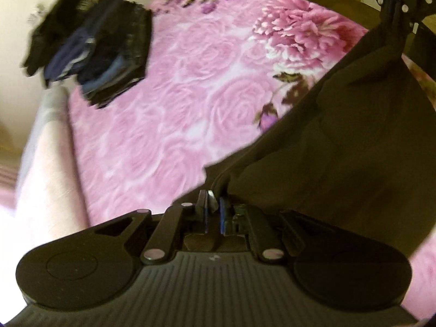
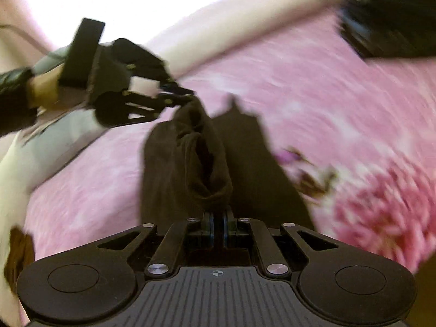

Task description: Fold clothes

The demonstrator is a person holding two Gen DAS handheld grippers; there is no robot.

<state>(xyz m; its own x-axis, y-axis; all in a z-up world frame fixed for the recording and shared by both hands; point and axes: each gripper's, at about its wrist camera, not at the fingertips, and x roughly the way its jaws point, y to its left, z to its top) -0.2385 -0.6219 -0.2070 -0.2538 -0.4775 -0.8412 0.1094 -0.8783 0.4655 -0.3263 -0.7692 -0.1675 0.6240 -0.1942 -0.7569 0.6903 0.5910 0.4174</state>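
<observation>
A dark brown garment (image 1: 340,141) hangs stretched above a pink floral bed. My left gripper (image 1: 214,204) is shut on one edge of it at the bottom of the left wrist view. My right gripper (image 1: 395,2) pinches the garment's far corner at the top right of that view. In the right wrist view the garment (image 2: 207,163) bunches into a fold straight ahead of my right gripper (image 2: 217,215), which is shut on it. The left gripper (image 2: 182,99) grips the far end, held by a hand in a dark sleeve.
A pile of folded dark and blue clothes (image 1: 109,51) sits at the bed's far left corner, seen again as the dark pile (image 2: 387,19). The pink floral blanket (image 1: 177,109) covers the bed. A pale pillow or sheet (image 1: 46,163) lines the left edge.
</observation>
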